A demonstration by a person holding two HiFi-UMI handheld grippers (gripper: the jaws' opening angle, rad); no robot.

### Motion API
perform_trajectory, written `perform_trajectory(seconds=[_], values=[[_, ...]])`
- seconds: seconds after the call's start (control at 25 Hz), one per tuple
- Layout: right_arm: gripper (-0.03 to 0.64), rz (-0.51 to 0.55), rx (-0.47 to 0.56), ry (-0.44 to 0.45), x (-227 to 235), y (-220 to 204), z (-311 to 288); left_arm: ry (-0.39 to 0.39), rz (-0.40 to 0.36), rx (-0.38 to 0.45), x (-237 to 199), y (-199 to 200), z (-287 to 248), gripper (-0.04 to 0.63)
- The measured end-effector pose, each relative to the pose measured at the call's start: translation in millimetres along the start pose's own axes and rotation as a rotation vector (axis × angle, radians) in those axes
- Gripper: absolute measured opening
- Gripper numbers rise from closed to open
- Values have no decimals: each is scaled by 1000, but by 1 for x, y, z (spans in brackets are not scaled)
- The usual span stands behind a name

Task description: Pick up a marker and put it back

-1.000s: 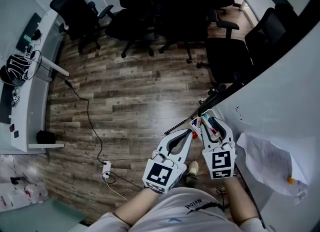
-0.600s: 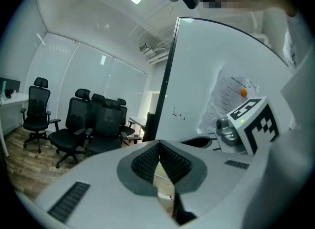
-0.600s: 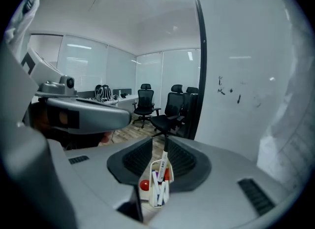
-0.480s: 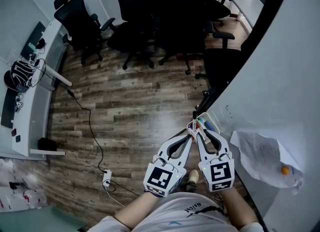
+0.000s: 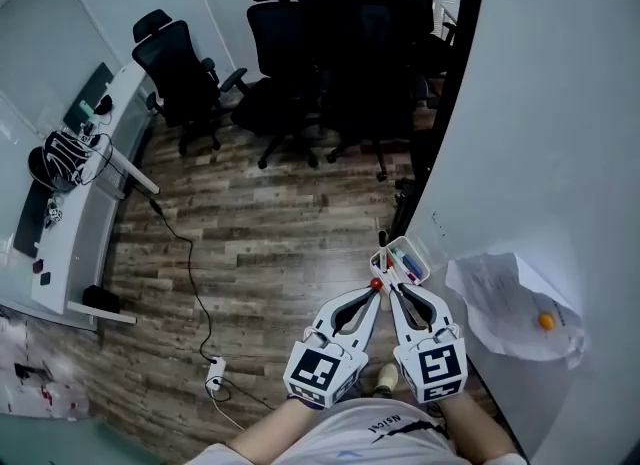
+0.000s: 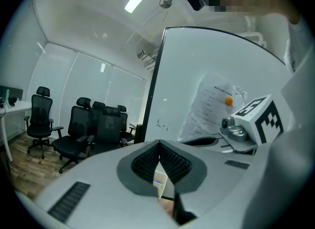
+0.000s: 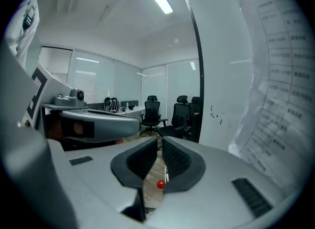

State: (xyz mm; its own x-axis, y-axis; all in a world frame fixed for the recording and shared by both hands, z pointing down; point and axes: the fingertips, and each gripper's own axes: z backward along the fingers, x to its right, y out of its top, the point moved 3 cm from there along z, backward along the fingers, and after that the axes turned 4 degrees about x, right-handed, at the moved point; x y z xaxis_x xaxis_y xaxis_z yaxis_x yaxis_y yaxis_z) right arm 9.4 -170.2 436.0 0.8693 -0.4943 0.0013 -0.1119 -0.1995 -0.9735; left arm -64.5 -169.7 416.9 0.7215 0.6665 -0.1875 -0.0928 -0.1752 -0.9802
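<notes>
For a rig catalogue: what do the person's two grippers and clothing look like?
Left gripper and right gripper: pale grey tapering shells with black ribbed pads and a white cube of black square markers. Shirt white; sleeves unseen. The right jaws have just been closing, a red-tipped marker between them.

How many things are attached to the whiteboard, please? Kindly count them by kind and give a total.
Paper sheet: 1
Orange magnet: 1
Marker tray: 1
Total: 3
</notes>
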Motion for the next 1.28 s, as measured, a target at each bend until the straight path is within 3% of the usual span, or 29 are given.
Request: perform_trajectory(seconds=[0.64, 1.28], values=[[17, 2, 82, 95, -4, 25, 70, 46, 18, 57, 74, 17, 35, 12], [14, 6, 100, 156, -22, 25, 92, 99, -23, 84, 91, 23, 56, 12]])
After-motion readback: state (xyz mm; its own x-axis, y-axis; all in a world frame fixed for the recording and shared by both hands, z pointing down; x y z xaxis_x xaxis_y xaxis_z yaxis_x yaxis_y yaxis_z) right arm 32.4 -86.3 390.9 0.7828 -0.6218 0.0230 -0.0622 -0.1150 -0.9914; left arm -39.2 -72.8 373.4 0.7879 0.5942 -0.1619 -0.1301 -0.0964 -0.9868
